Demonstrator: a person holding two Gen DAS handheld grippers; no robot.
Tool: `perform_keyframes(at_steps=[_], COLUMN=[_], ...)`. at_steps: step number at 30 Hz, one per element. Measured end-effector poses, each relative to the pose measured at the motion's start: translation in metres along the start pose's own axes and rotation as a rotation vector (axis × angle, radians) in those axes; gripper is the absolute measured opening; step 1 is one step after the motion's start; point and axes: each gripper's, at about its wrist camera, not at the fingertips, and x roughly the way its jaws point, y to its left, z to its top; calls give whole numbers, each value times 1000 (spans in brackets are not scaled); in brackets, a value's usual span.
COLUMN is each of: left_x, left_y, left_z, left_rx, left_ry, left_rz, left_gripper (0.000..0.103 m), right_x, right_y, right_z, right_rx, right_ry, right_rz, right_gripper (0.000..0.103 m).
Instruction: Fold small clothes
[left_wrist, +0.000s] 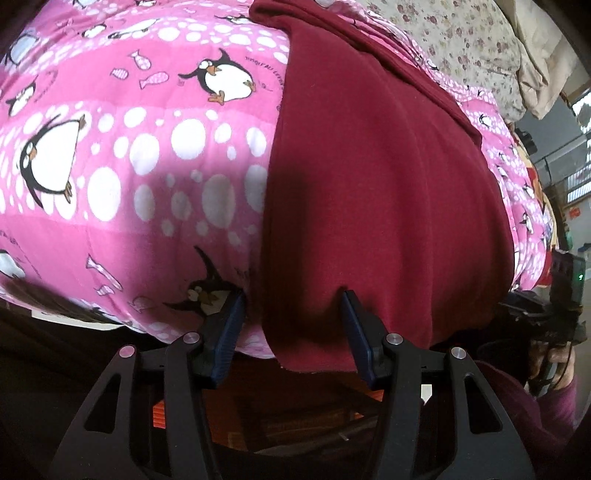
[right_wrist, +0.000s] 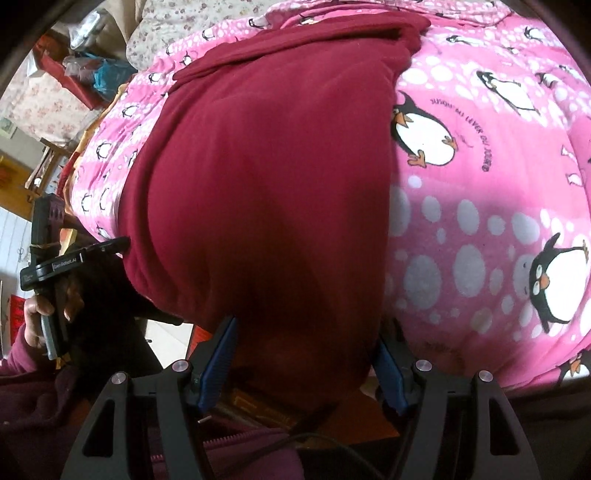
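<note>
A maroon garment (left_wrist: 373, 206) is lying flat on a pink penguin blanket (left_wrist: 129, 155), barely folded. The left gripper (left_wrist: 293, 321) and right gripper (right_wrist: 306, 343), fingers spread, are straddling its six o'clock hem, not pinching.

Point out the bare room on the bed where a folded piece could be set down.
Free patches of the pink penguin blanket lie on either long side of the maroon garment: the wide stretch past its left edge, and the one past its right edge in the right wrist view. Crowded: the near edge, where the left gripper and right gripper straddle the hem.
</note>
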Motion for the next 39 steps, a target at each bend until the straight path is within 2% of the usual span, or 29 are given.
perform_keyframes(at_steps=[6, 8, 9, 10, 11, 15, 21, 23, 24, 27, 30, 34, 39], left_x=[6, 5, 5, 6, 6, 12, 16, 16, 16, 9, -3, -33, -67], left_y=[-7, -7, -8, -11, -12, -8, -7, -9, -10, -11, -13, -20, -29], left_z=[-3, -4, -6, -7, -7, -7, -8, -8, -8, -10, -10, -4, 8], left_rx=[16, 16, 18, 23, 29, 7, -7, 2, 8, 27, 26, 65, 95], left_ry=[22, 26, 28, 27, 28, 38, 54, 58, 58, 39, 3, -73, -174], left_rz=[-16, -52, -67, -69, -67, -70, -74, -84, -88, -86, -120, -168, -184], left_gripper=[52, 52, 52, 52, 52, 52, 52, 43, 33, 15, 12, 11, 11], right_x=[10, 10, 10, 8, 7, 4, 10, 8, 8, 9, 3, -15, -46], right_y=[0, 4, 5, 6, 5, 8, 2, 4, 5, 11, 14, 17, 25], right_z=[-1, -1, -1, -2, -4, -6, -6, -6, -6, -6, -4, 0, 13], right_rx=[8, 10, 13, 11, 6, -22, 14, 4, -1, -31, -50, -45, -64], right_ry=[18, 10, 4, -1, -2, -14, 4, -9, -12, -20, -37, -80, -165], right_rz=[20, 12, 11, 12, 13, 26, 36, 33, 31, 13, 24, 89, 174], right_gripper=[67, 66, 63, 53, 50, 49, 52, 52, 50, 21, 15, 14, 14])
